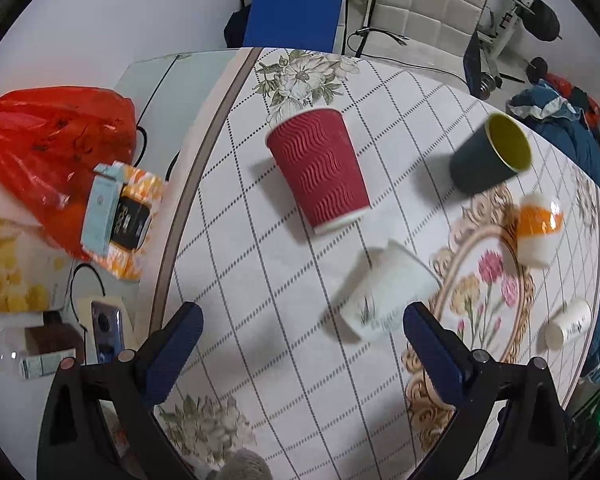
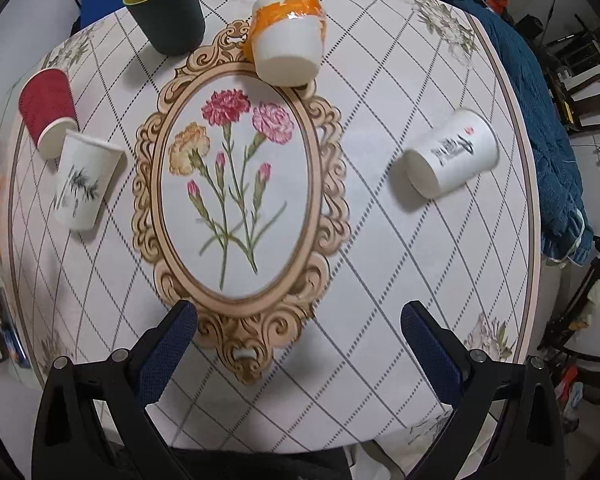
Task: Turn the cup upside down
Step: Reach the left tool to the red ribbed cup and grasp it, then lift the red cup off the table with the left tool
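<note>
Hovering left tool point(image 1: 302, 322) wide open, right tool point(image 2: 298, 318) wide open, both empty.

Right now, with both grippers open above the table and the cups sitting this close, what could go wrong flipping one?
1. The red ripple cup and the white bamboo-print cup sit almost touching, so a finger of the left gripper closing on one could knock the other.
2. The green cup stands near the far table edge; a clumsy flip might send it off.
3. The paper cups look light and may crush or slip.
</note>
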`<act>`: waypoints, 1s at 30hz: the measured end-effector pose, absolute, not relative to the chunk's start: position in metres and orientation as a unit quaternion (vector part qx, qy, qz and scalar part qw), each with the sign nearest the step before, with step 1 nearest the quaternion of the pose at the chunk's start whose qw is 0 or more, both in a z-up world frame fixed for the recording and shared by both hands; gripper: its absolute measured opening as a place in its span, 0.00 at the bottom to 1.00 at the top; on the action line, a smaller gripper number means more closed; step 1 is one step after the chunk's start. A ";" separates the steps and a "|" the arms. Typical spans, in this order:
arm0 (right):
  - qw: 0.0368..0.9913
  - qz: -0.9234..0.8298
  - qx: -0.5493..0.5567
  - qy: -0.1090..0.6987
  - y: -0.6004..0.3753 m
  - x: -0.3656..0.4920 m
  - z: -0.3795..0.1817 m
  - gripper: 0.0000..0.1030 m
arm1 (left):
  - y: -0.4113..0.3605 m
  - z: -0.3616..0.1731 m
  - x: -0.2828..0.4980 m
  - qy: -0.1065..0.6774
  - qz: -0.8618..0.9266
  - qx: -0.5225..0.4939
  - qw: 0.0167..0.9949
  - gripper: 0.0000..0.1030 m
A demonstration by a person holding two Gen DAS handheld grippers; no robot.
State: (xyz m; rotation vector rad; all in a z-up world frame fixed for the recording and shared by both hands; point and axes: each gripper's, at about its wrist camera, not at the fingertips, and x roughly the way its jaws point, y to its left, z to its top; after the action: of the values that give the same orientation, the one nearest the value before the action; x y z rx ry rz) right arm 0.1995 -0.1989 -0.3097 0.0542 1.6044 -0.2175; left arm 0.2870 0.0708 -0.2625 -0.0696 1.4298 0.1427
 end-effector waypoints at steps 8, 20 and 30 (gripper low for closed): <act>0.687 -0.099 0.016 0.719 -0.186 0.244 -0.327 1.00 | 0.080 -0.285 0.333 0.670 0.064 -0.043 0.739 1.00; 0.678 -0.102 -0.002 0.728 -0.178 0.281 -0.349 1.00 | 0.086 -0.315 0.386 0.696 0.062 -0.079 0.711 1.00; 0.674 -0.100 -0.010 0.731 -0.173 0.297 -0.360 1.00 | 0.089 -0.358 0.415 0.724 0.059 -0.083 0.682 1.00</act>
State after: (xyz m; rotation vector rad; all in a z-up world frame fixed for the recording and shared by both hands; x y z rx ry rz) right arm 0.2969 -0.1731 -0.3598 -0.0220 1.6455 -0.2254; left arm 0.4148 0.0892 -0.3580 -0.1861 1.6235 0.1327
